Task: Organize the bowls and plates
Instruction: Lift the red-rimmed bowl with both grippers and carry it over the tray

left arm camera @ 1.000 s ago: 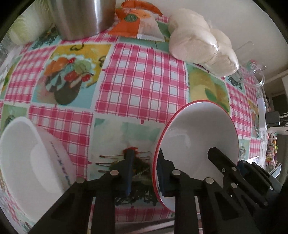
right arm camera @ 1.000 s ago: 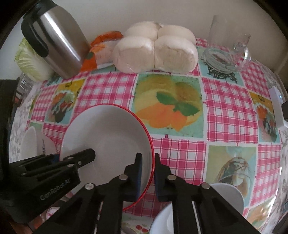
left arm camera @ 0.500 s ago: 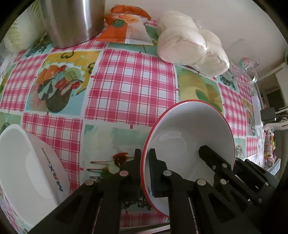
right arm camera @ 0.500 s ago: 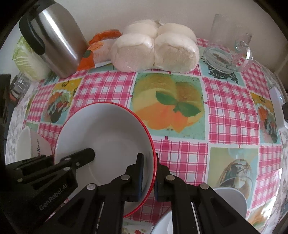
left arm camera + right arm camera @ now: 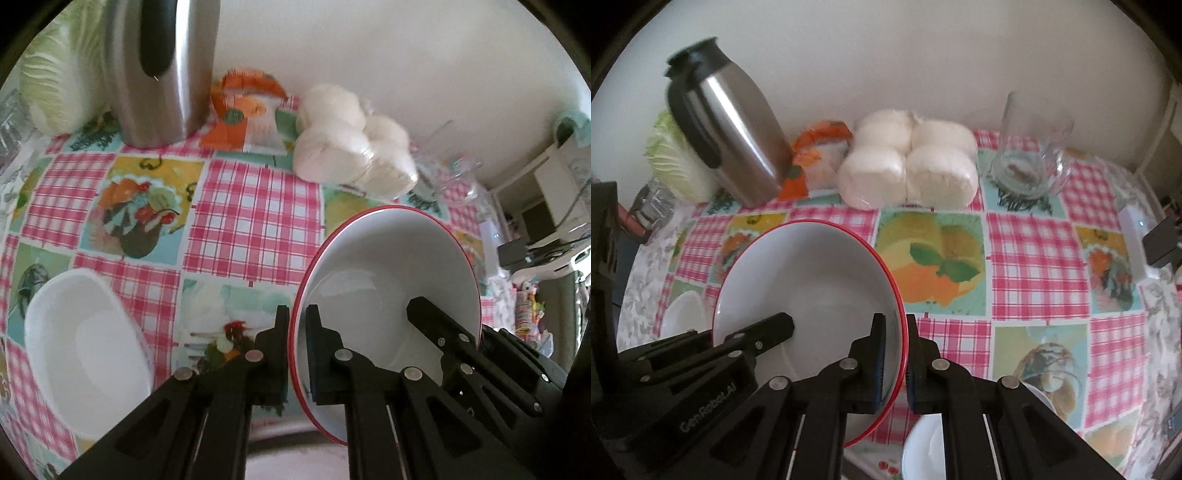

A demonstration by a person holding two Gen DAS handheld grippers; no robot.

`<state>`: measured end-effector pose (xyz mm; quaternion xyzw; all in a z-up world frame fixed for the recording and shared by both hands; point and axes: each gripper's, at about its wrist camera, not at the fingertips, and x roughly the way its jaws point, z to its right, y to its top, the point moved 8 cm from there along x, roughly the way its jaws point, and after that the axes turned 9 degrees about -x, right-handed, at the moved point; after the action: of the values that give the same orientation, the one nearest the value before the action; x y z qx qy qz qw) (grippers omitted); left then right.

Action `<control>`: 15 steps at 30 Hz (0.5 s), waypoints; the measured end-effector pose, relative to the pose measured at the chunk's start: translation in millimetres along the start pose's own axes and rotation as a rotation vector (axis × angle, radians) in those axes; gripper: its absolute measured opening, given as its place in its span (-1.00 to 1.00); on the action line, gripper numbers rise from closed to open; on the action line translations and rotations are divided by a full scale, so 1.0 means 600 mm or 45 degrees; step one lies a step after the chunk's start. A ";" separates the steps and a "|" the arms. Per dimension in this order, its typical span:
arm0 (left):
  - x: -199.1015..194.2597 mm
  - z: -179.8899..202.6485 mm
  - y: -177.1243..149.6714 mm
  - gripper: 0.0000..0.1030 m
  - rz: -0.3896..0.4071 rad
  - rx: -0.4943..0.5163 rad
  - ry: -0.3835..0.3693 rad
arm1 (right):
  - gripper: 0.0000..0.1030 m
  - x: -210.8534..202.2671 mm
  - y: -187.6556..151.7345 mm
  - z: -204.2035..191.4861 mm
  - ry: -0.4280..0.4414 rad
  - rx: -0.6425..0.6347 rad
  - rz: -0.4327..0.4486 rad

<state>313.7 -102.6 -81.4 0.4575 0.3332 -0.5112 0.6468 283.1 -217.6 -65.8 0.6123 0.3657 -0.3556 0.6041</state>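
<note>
A white bowl with a red rim (image 5: pixel 388 266) (image 5: pixel 812 273) is held off the checked tablecloth by both grippers. My left gripper (image 5: pixel 297 325) is shut on its left rim. My right gripper (image 5: pixel 895 332) is shut on its right rim. A plain white bowl (image 5: pixel 85 350) sits on the table at the left, also seen small in the right wrist view (image 5: pixel 681 314). Another white dish (image 5: pixel 923 446) lies at the near edge under my right gripper.
A steel thermos jug (image 5: pixel 727 136) and a cabbage (image 5: pixel 672 162) stand at the back left. An orange snack packet (image 5: pixel 816 155), a bag of white buns (image 5: pixel 908 162) and a glass mug (image 5: pixel 1030 144) line the back wall.
Both grippers have lifted the red-rimmed bowl up off the table and tilted back, so more of the wall and the back row shows. The left gripper closed on the rim.
</note>
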 end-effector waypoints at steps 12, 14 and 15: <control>-0.120 -0.002 -0.091 -0.84 0.196 -0.009 -0.032 | -0.81 -0.124 -0.064 -0.045 -0.030 -0.037 0.141; -0.133 -0.001 -0.107 -0.84 0.216 -0.008 -0.031 | -0.81 -0.139 -0.080 -0.047 -0.030 -0.036 0.149; -0.141 -0.001 -0.116 -0.84 0.225 -0.007 -0.033 | -0.81 -0.146 -0.087 -0.049 -0.031 -0.039 0.149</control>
<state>224.7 -76.3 -23.1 0.4767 0.2845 -0.4572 0.6948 195.4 -189.8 -13.5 0.6188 0.3274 -0.3214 0.6376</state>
